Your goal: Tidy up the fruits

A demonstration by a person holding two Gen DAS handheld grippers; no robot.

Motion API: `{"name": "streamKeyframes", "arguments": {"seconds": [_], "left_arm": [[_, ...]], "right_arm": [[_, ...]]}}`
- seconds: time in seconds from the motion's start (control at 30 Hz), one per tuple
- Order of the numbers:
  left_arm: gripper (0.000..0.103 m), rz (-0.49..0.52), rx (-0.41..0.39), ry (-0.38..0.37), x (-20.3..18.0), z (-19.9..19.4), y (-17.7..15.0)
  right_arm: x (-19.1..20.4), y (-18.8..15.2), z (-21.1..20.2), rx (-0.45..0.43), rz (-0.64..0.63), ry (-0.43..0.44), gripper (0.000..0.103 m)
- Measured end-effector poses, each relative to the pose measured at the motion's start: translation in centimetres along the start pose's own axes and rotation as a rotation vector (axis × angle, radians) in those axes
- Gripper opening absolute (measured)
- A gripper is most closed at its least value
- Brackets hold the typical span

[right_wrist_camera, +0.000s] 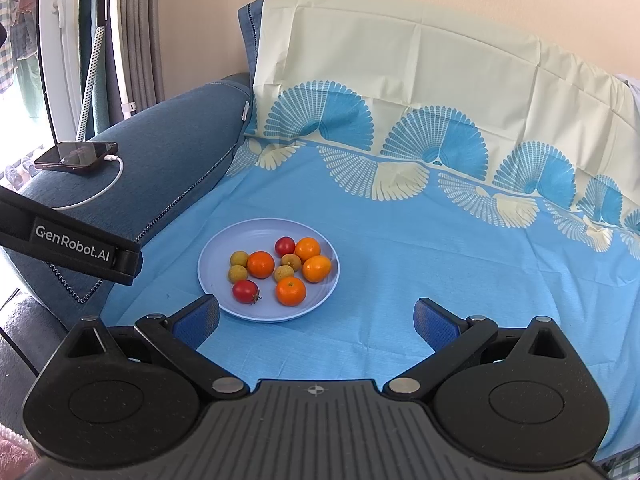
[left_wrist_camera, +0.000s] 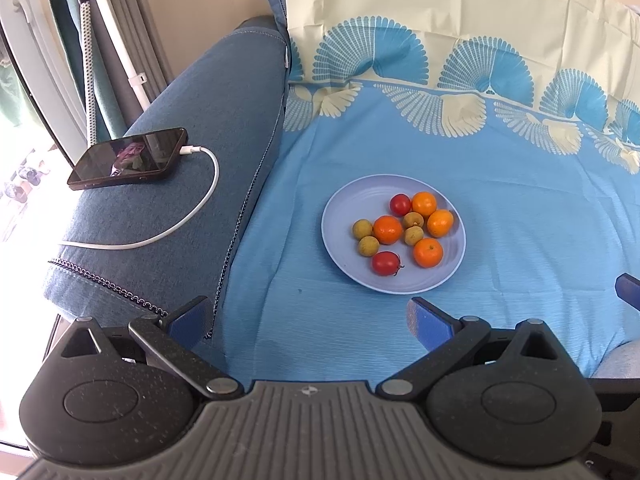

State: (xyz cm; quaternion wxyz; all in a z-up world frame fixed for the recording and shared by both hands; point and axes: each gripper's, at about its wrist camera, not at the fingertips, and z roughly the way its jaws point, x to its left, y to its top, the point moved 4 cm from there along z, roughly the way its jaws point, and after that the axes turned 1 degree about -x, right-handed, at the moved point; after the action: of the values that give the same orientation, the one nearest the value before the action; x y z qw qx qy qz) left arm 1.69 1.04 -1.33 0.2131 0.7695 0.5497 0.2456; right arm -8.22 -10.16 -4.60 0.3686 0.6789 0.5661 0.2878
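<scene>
My left gripper spread empty, my right gripper likewise, blue plate holding mandarins, cherry tomatoes, longans, on blue sheet.

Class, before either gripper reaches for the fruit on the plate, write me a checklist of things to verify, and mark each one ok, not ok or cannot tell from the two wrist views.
1. Left gripper open and empty: ok.
2. Right gripper open and empty: ok.
3. All fruit on the plate, none on the cloth: ok.
4. Fruit sorted by kind: not ok; oranges, tomatoes and small brown fruits lie mixed.
5. Container to sort into in view: not ok; only the one plate shows.
6. Phone and cable on the armrest apart from the plate: ok.
</scene>
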Motion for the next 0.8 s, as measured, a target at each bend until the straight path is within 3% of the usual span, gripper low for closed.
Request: {"name": "streamKeyframes", "arguments": {"seconds": [0.8], "left_arm": [[0.103, 0.001, 0.05, 0.017, -0.1, 2.7, 0.1]], "right_arm": [[-0.2, -0.1, 1.8, 0.037, 0.005, -0.005, 0.102]]}}
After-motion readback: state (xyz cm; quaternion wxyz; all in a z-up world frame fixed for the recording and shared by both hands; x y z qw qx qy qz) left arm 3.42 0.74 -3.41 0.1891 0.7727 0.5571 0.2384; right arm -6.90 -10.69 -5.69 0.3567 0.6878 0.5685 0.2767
